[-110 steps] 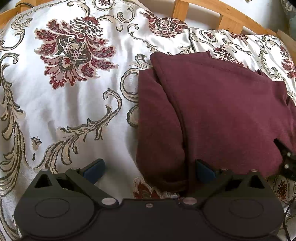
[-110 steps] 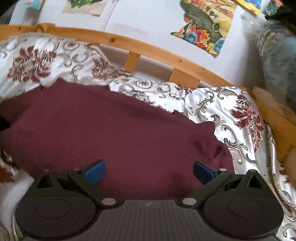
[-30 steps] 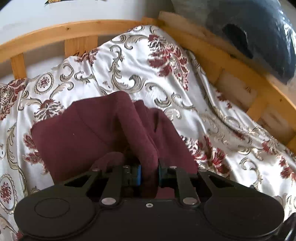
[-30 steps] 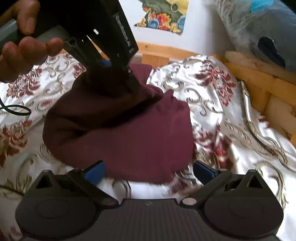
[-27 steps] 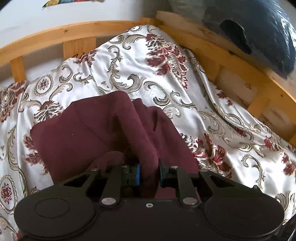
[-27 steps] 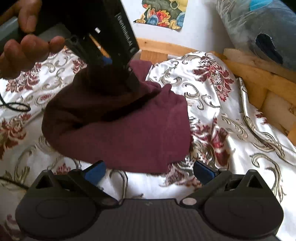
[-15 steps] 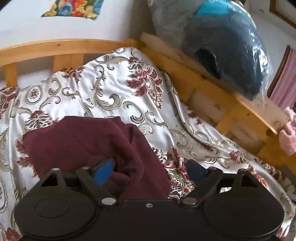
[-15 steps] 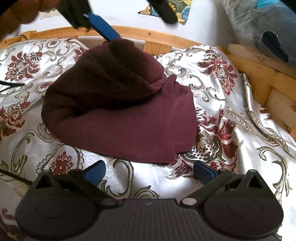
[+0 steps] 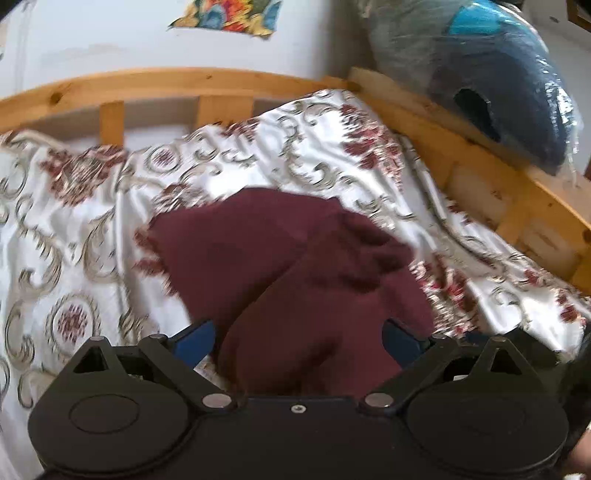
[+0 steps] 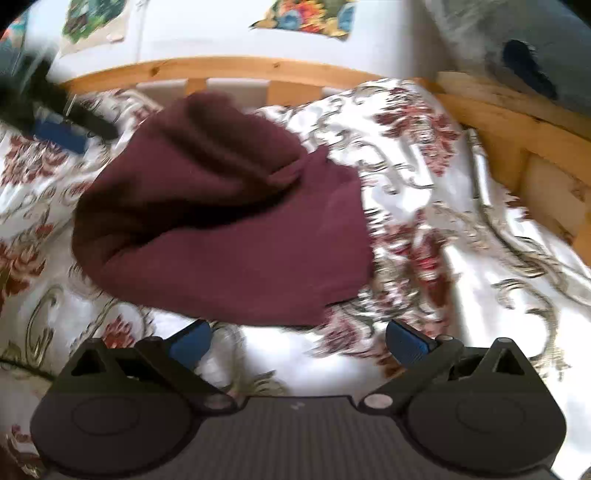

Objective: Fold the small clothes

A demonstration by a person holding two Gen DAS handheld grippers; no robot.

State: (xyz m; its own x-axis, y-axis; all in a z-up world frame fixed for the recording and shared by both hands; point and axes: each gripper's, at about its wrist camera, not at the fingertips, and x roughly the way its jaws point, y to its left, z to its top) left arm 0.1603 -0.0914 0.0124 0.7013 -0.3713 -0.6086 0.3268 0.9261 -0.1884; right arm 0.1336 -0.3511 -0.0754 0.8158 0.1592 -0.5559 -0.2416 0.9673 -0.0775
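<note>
A dark maroon garment (image 9: 295, 273) lies folded in a loose heap on the floral bedspread (image 9: 74, 236). In the left wrist view my left gripper (image 9: 295, 341) has its jaws opening wide; the near end of the cloth lies between the blue pads without either pad pressing on it. In the right wrist view the same garment (image 10: 229, 229) lies just beyond my right gripper (image 10: 297, 341), which stands open over bare bedspread (image 10: 480, 295). The left gripper's blue finger (image 10: 59, 134) shows blurred at the garment's far left.
A wooden bed rail (image 9: 155, 83) runs along the back and down the right side (image 10: 517, 125). A plastic-wrapped dark blue bundle (image 9: 491, 70) rests on the right rail. Colourful pictures (image 10: 310, 14) hang on the white wall behind.
My left gripper let go of the garment's fold, spread its jaws wide and drew back to the left. The cloth dropped into a heap. The right gripper stayed open, almost still.
</note>
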